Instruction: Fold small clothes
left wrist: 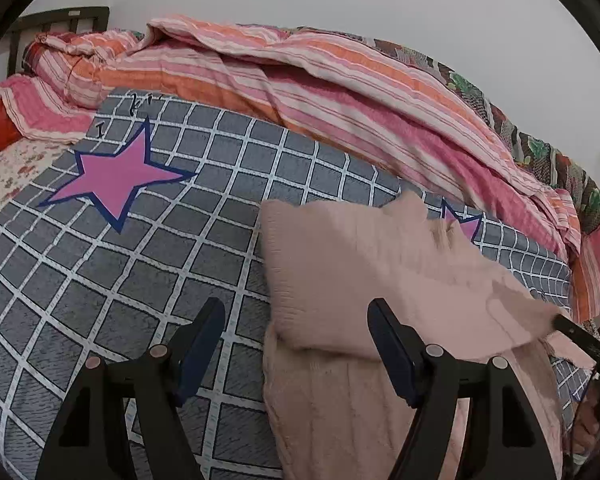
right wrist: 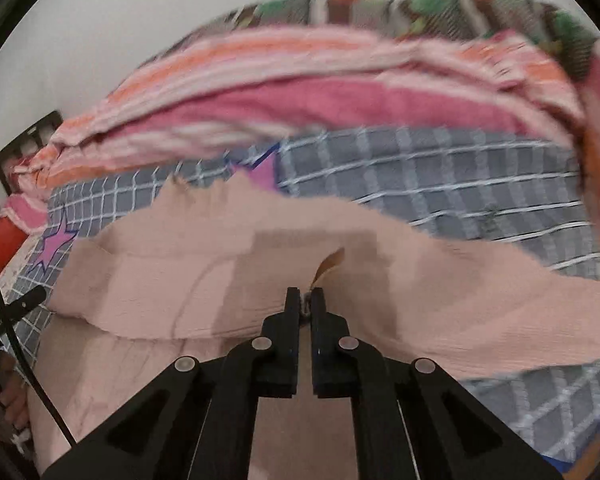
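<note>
One pale pink knitted garment (left wrist: pixel 364 280) lies on the bed, toward the near edge of the grey checked sheet (left wrist: pixel 140 272); its lower part rests flat on the sheet and its upper part is lifted and draped across toward the right.

Two tongs, one per hand:
- Left tongs (left wrist: pixel 296 344): spread wide, nothing between the fingers. The left finger hangs over bare grey sheet, the right finger over the garment's edge; whether either touches cloth cannot be told.
- Right tongs (right wrist: pixel 305 304): pressed together, pinching a fold of the pink garment, which rises from the tips and spreads to both sides. In the left wrist view they show only as a dark tip at the raised corner of the cloth.

One grey sheet with a white grid, printed with pink, blue-edged stars: two stars visible, a large one (left wrist: pixel 116 178) toward the far left and a second (left wrist: pixel 462 226) partly hidden behind the lifted garment.

One pink, orange and white striped quilt (left wrist: pixel 300 80), bunched along the far edge of the bed.

One darker patterned blanket (left wrist: pixel 540 152), green and brown, behind the quilt at the far right.

One floral-print sheet (left wrist: pixel 8 176), showing at the left edge.

One dark slatted headboard (left wrist: pixel 60 20), at the far left corner.
</note>
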The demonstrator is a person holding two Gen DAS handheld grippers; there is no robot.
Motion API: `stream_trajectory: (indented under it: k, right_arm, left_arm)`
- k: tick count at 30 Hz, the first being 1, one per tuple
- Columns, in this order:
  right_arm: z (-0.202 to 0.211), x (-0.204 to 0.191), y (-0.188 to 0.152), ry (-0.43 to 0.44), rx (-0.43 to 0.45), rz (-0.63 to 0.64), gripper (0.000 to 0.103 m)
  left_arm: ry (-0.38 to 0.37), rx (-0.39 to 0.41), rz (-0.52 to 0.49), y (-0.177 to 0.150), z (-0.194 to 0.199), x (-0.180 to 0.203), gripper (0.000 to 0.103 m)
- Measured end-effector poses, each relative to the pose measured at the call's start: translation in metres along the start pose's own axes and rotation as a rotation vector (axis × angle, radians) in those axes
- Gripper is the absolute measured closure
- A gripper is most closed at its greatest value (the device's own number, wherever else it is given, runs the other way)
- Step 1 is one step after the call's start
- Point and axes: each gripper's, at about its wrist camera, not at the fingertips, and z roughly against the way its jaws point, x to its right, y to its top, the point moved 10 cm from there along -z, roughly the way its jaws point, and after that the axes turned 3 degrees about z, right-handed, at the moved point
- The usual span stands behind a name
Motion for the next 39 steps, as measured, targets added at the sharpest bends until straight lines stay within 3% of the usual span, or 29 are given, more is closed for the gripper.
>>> stream_trajectory:
  k: [8,18,21,23,25,26,30,39]
  right_arm:
    - [-0.018,0.025,-0.042,-0.089,-0.129,-0.01,0.099]
    - [-0.015,0.026,-0.043,-0.111,-0.121,-0.004,0.098]
    - [-0.008,0.025,-0.038,-0.115,-0.092,0.006,0.088]
    - [-0.003,0.025,-0.035,-0.11,-0.083,0.0,0.063]
    - [0.003,0.029,-0.032,-0.103,-0.066,-0.02,0.048]
    - [0.005,0.03,-0.03,-0.104,-0.052,-0.025,0.046]
    - [0.019,0.045,-0.024,-0.123,-0.025,-0.046,0.046]
    - [0.064,0.126,-0.03,-0.226,-0.006,-0.115,0.053]
  left_arm:
    - [0.043,-0.008,-0.085,-0.003,-0.005,0.015,0.029]
    - [0.091,0.004,-0.124,-0.008,-0.003,0.014,0.026]
    - [0.109,0.009,-0.135,-0.008,-0.001,0.014,0.025]
    - [0.117,0.01,-0.149,-0.01,0.0,0.016,0.024]
    - [0.128,0.014,-0.164,-0.01,0.002,0.017,0.023]
    - [0.133,0.017,-0.168,-0.011,0.003,0.017,0.023]
    - [0.152,0.035,-0.161,-0.011,0.008,0.015,0.02]
    - [0.073,0.024,-0.075,-0.01,0.002,0.016,0.02]
